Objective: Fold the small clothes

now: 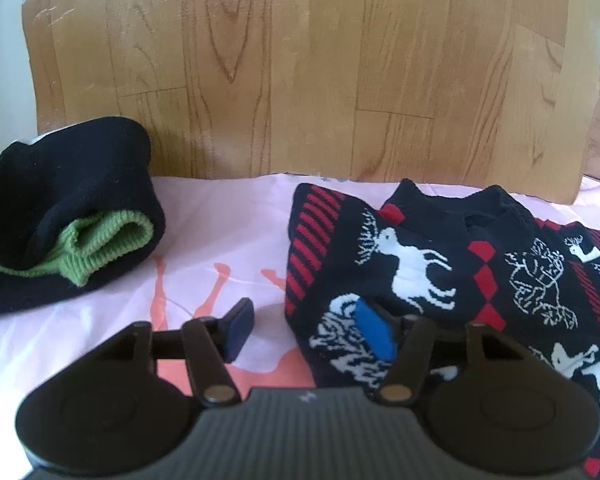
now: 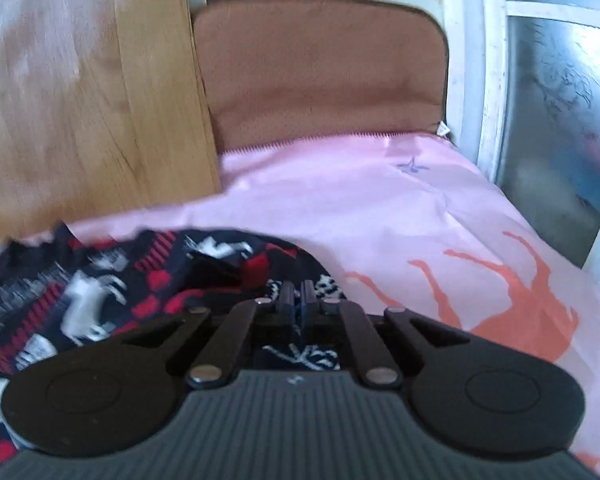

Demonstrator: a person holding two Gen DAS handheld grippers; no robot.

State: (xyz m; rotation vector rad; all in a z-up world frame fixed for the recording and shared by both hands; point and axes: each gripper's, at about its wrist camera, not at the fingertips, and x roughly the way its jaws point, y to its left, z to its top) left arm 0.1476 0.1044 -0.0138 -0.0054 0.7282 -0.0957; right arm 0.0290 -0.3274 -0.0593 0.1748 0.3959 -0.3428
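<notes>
**A:** Pink bedsheet [image 1: 228,216] below a wooden headboard [image 1: 300,60]. Far left sits a folded dark garment [image 1: 60,208]; the left gripper [image 1: 306,330] is released, straddling the reindeer sweater's [image 1: 440,264] left edge at lower centre.

**B:** Neckline points to the top of frame, long axis running up-frame. The right gripper [image 2: 299,300] is clenched on the sweater's right hem, I judge.

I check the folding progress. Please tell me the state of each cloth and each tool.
Reindeer sweater: spread out, not folded yet.
Dark garment with green cuff: folded, set aside.
Left tool: open over the sweater's edge.
Right tool: shut on the sweater.
</notes>
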